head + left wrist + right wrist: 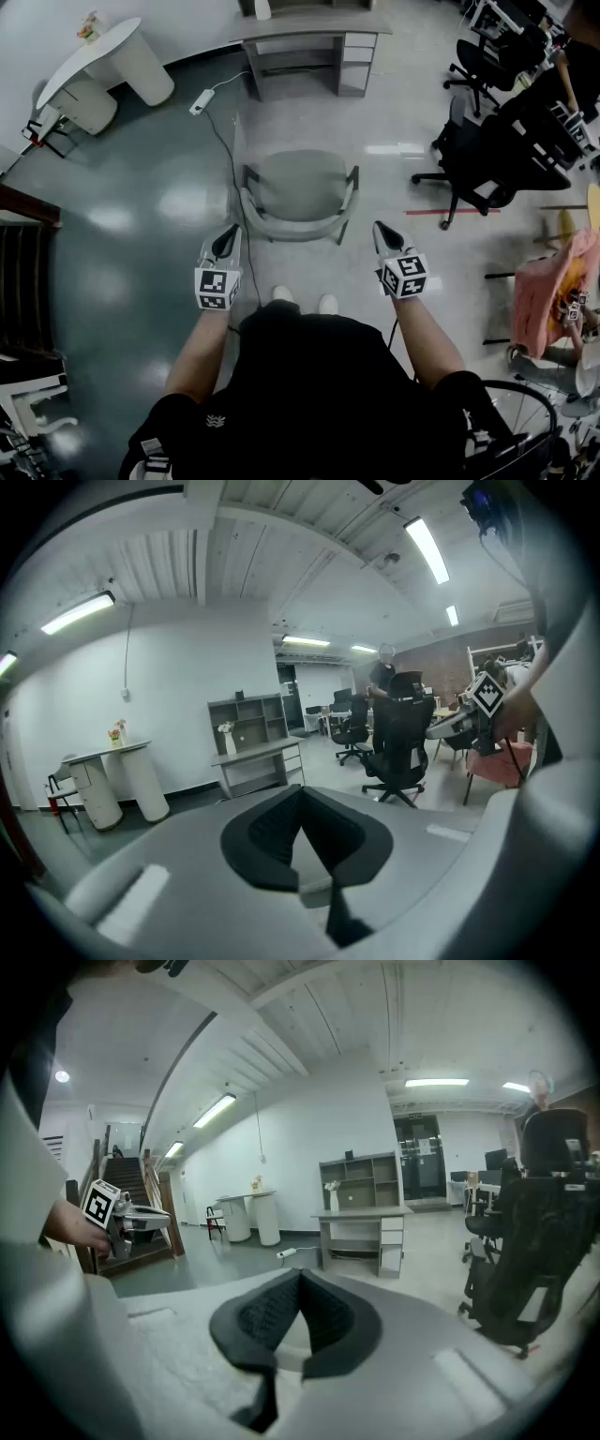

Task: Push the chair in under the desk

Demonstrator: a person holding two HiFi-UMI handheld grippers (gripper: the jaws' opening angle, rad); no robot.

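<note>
A grey armchair (pixel 298 192) stands on the floor in front of the person, facing the grey desk (pixel 309 37) at the far wall, with a stretch of floor between them. My left gripper (pixel 231 234) hovers just left of the chair's back, shut and empty. To the right of the chair's back my right gripper (pixel 379 231) is held, also shut with nothing in it. The left gripper view shows its closed jaw tips (pixel 302 794) with the desk (pixel 258 761) far ahead. In the right gripper view the closed tips (pixel 300 1279) point toward the desk (pixel 361 1227).
A power strip (pixel 202 101) and its cable (pixel 230 169) run along the floor left of the chair. A white rounded counter (pixel 103 61) stands at the far left. Black office chairs (pixel 483 159) crowd the right side. A dark stair (pixel 23 272) is at the left.
</note>
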